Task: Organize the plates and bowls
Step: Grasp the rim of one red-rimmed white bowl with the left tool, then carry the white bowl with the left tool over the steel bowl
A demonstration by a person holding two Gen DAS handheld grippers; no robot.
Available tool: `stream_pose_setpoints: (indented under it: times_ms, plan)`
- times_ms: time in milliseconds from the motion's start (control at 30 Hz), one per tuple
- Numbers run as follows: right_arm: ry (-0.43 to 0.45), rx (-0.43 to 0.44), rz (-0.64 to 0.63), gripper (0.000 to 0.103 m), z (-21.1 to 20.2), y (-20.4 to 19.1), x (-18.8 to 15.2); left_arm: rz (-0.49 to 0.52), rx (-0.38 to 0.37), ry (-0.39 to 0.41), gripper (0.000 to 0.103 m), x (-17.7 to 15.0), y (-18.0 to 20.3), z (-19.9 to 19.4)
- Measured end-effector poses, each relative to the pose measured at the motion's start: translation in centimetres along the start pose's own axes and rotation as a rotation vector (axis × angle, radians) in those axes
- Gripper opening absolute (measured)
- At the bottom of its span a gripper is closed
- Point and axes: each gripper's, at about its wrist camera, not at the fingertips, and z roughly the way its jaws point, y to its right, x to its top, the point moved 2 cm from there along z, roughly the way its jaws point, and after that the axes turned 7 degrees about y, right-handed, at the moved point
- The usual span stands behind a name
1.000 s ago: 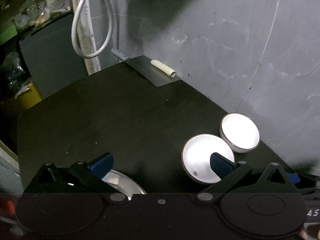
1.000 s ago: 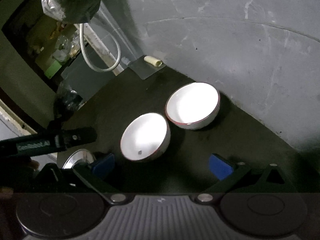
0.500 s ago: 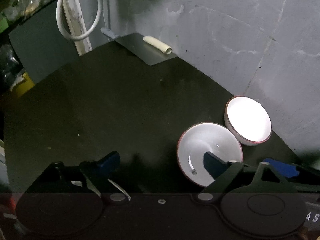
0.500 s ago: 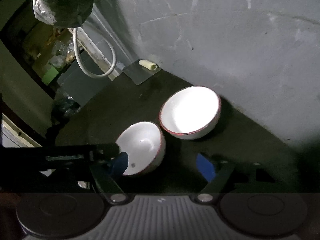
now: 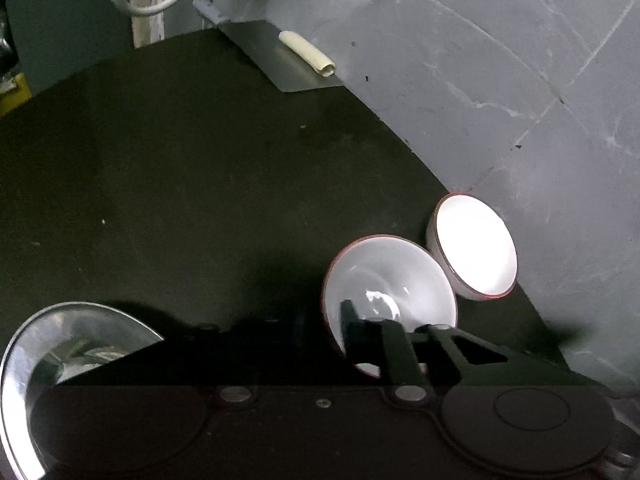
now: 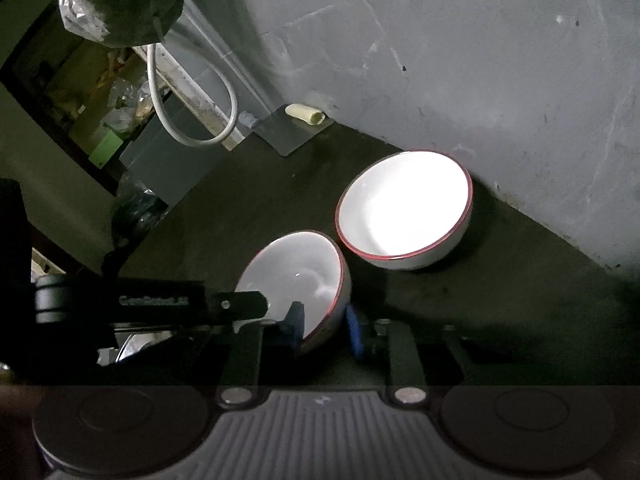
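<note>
The dark worktop (image 6: 248, 200) ran along a grey wall (image 6: 480, 60), and the big white bowl (image 6: 404, 210) sat by that wall at about 1 o'clock from the small white bowl (image 6: 298, 276), the two almost touching. The right tool (image 6: 325, 330) was closing, its blue pads on each side of the small bowl's near rim. The left tool (image 5: 316, 334) was closing too; I could not tell if it gripped the shiny metal bowl (image 5: 60, 344) at 9 o'clock.
</note>
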Motion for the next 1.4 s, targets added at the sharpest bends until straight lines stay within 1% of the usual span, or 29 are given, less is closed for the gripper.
stream_pose_setpoints:
  times_ms: [33, 67, 200, 300, 433, 633, 733, 900, 1033, 1133, 1267, 1400]
  plan:
    - [-0.002, 0.002, 0.002, 0.025, 0.2, 0.1, 0.0, -0.001, 0.000, 0.000, 0.014, 0.0, 0.0, 0.0]
    - [-0.003, 0.003, 0.001, 0.025, 0.3, 0.1, 0.0, -0.005, -0.005, -0.003, 0.010, -0.1, 0.0, 0.1]
    - [-0.011, 0.010, -0.003, 0.024, 0.5, 0.2, 0.2, -0.038, -0.018, 0.008, 0.009, -0.3, -0.2, 0.0]
    - [-0.024, 0.029, -0.010, 0.022, 0.5, 0.2, 0.2, -0.037, 0.000, 0.022, 0.009, -0.8, 0.0, -1.0]
    - [-0.011, 0.069, -0.057, 0.020, -0.8, -0.5, -0.1, -0.074, -0.017, 0.094, 0.009, -1.7, 0.0, -3.9]
    - [0.031, 0.145, -0.165, 0.020, -4.2, -2.8, -0.6, -0.106, -0.014, 0.218, 0.008, -3.9, -0.2, -9.3]
    - [0.044, 0.182, -0.206, 0.020, -6.3, -3.8, -1.3, -0.125, -0.028, 0.258, 0.008, -5.4, -0.6, -12.0]
    - [0.040, 0.248, -0.276, 0.020, -10.3, -5.8, -3.2, -0.161, -0.046, 0.295, 0.008, -9.4, -1.4, -16.4]
    - [0.003, 0.283, -0.326, 0.020, -13.0, -7.6, -5.3, -0.216, -0.059, 0.299, 0.008, -12.8, -2.6, -19.1]
    - [-0.042, 0.298, -0.355, 0.020, -14.1, -8.8, -6.7, -0.252, -0.074, 0.307, 0.008, -14.9, -3.6, -20.6]
    - [-0.098, 0.299, -0.406, 0.020, -15.2, -10.4, -8.5, -0.322, -0.075, 0.252, 0.008, -17.3, -4.9, -21.2]
    - [-0.156, 0.270, -0.444, 0.020, -15.6, -11.5, -10.2, -0.362, -0.081, 0.189, 0.011, -19.8, -5.8, -21.0]
